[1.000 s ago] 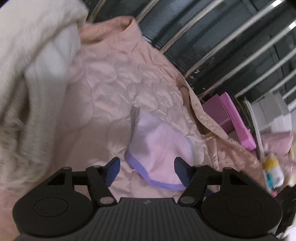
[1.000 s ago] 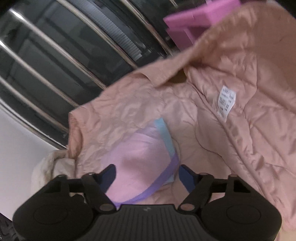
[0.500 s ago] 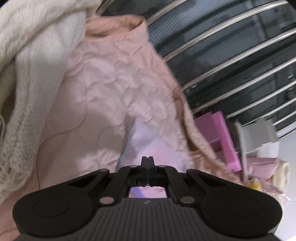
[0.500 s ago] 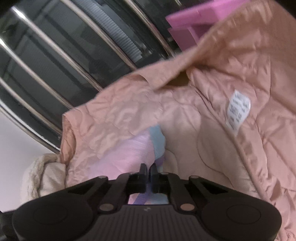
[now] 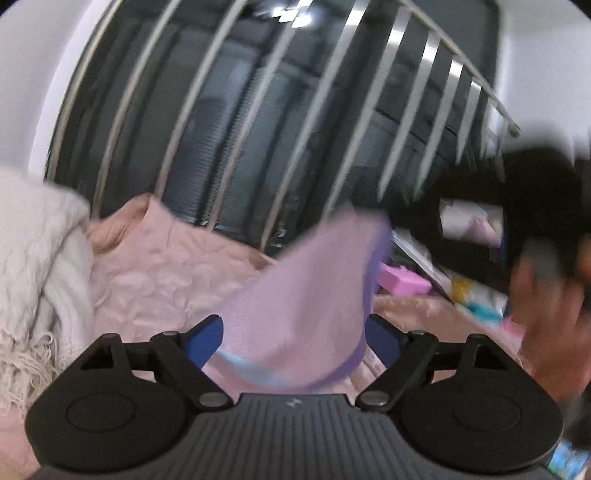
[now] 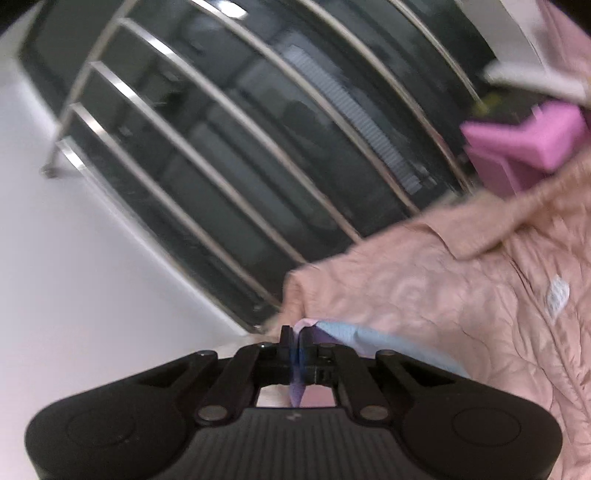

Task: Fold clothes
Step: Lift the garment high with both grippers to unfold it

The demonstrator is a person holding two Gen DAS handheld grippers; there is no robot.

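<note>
From the left gripper (image 5: 293, 338), a lilac cloth (image 5: 306, 295) fills the gap between its parted fingers at 12 o'clock. A cream knit (image 5: 40, 266) blocks 9 o'clock; a blurred hand (image 5: 546, 314) crowds 3 o'clock. Metal bars (image 5: 258, 110) wall off 12 o'clock beyond the pink quilted jacket (image 5: 155, 273).

Both views are softly and evenly lit, with no hard shadows. Bright glints run along the metal bars (image 5: 402, 107) in the left wrist view, and a ceiling light reflects in the dark glass (image 5: 288, 14) behind them. Motion blur smears nearly everything: the lilac cloth (image 5: 306, 302), the person's hand (image 5: 546, 295) at the right edge, the pink quilted jacket (image 6: 461, 295) and its label. Only each black hand-held gripper body stays sharp. Fisheye distortion bows the bars into curves, and the corners darken.
</note>
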